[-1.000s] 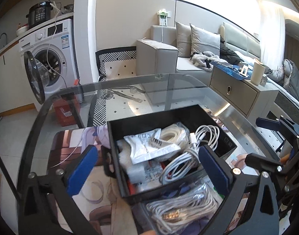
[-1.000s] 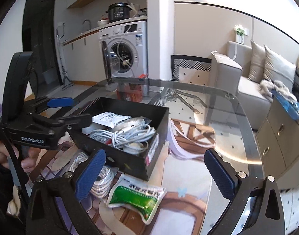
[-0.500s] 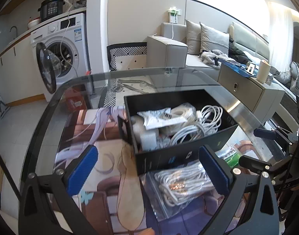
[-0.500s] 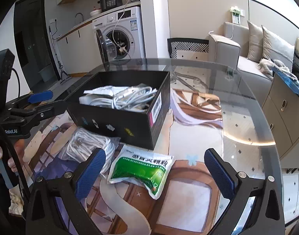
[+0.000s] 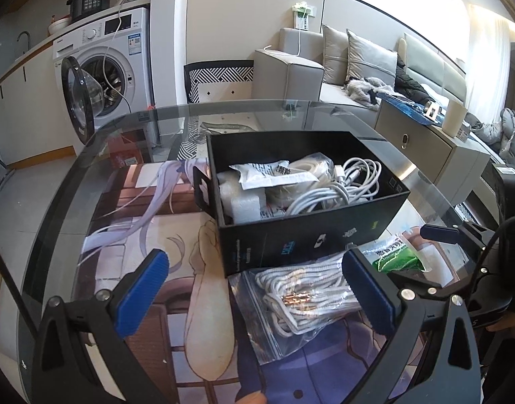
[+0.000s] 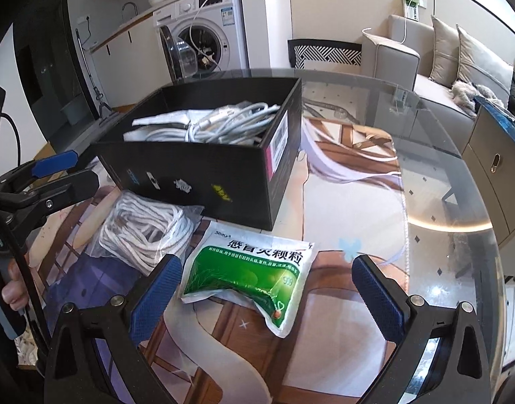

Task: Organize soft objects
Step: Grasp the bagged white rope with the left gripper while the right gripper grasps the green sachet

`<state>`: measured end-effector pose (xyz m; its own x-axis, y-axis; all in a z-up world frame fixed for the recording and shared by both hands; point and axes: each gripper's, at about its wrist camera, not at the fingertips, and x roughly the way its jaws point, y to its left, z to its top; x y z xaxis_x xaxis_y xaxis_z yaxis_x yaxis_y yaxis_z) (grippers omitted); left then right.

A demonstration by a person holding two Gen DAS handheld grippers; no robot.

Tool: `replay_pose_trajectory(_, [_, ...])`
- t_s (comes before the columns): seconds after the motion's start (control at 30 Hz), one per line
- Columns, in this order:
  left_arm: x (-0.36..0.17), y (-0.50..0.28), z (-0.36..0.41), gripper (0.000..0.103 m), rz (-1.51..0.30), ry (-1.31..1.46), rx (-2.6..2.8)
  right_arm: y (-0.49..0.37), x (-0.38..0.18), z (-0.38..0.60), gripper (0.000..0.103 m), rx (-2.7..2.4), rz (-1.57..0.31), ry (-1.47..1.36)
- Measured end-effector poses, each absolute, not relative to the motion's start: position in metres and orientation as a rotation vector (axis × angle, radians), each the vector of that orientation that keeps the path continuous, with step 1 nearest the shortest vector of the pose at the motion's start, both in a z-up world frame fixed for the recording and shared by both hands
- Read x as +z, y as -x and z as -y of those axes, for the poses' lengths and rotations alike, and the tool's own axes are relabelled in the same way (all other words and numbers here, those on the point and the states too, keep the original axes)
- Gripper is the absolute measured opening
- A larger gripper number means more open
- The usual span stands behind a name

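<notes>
Here, in the left wrist view, the left gripper point(image 5: 257, 293) hovers above the glass table point(image 5: 75, 175) with its blue-padded fingers point(image 5: 141, 291) spread wide and nothing between them. Ahead of it stands a black box point(image 5: 308, 235), long axis running left to right, holding white cables point(image 5: 345, 188) and a white packet point(image 5: 274, 175). Just in front of the box, touching its near wall, lies a clear zip bag of white cord point(image 5: 301, 299), its long axis slanting from lower left up toward the right. The green sachet point(image 5: 397, 257) peeks out at the right, beside the right gripper point(image 5: 459, 259).

In the right wrist view, the right gripper point(image 6: 267, 298) also has its fingers wide apart, empty. The green sachet point(image 6: 250, 272) lies flat between and just beyond them, printed top edge toward the black box point(image 6: 196, 181), long axis running left to right with its right end nearer the camera. The bag of cord point(image 6: 142, 232) lies to its left, against the box. The left gripper point(image 6: 52, 181) shows at the left edge.
</notes>
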<state>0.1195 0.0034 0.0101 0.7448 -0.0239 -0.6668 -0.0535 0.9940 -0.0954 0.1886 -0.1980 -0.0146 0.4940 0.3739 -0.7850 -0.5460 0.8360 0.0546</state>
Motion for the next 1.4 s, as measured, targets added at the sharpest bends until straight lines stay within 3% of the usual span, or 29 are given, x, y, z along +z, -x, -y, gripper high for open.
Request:
replay_pose_trajectory(1.2, [-0.005,-0.126,0.012,0.103,-0.794,0.1,-0.014,-0.193,-0.028,0.19,0.101,0.488,-0.949,0.278])
replay_pose_trajectory(1.3, [-0.005,-0.126,0.012,0.103,-0.794,0.1,-0.014,-0.191,-0.026,0.189,0.088,0.487,-0.937,0.277])
replay_pose_trajectory(1.37, [-0.005,-0.126,0.012,0.103,-0.795,0.1,-0.013,-0.189,-0.023,0.19,0.073,0.501,-0.928,0.281])
replay_pose_trajectory(1.4, [-0.005,-0.126,0.012,0.103,-0.796,0.1,-0.013,-0.188,-0.022,0.19,0.072,0.508,-0.927,0.281])
